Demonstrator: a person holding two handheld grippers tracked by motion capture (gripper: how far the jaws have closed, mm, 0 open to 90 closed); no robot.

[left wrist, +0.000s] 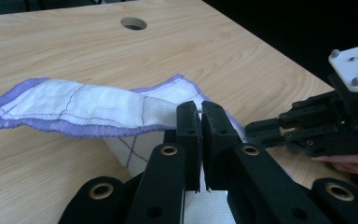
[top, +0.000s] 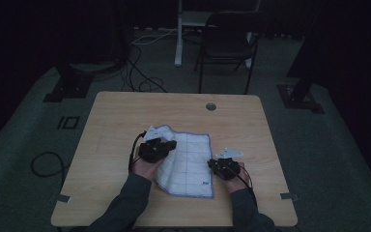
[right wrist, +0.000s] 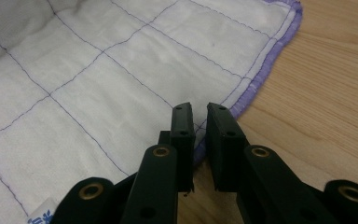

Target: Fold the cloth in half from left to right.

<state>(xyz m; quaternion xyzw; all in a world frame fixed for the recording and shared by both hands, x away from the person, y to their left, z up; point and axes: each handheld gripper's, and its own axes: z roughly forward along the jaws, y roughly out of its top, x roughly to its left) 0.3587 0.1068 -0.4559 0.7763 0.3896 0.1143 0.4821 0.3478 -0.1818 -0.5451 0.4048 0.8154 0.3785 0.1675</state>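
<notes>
A white cloth (top: 186, 162) with a purple hem and a thin grid pattern lies near the front middle of the wooden table (top: 116, 116).

Left gripper (left wrist: 201, 108): the jaws are pressed together on a fold of the cloth. The clamped edge is lifted off the table and runs away from the jaws as a raised strip of purple hem. In the high view this gripper (top: 170, 143) sits over the cloth's left part.

Right gripper (right wrist: 200, 111): the jaws stand at the hemmed edge with a narrow gap between them. The hem passes under that gap; whether the pads actually pinch it cannot be told from this angle. In the high view this gripper (top: 211, 164) is at the cloth's right edge.

A round cable hole (top: 210, 106) sits near the table's far edge, well apart from the cloth.
</notes>
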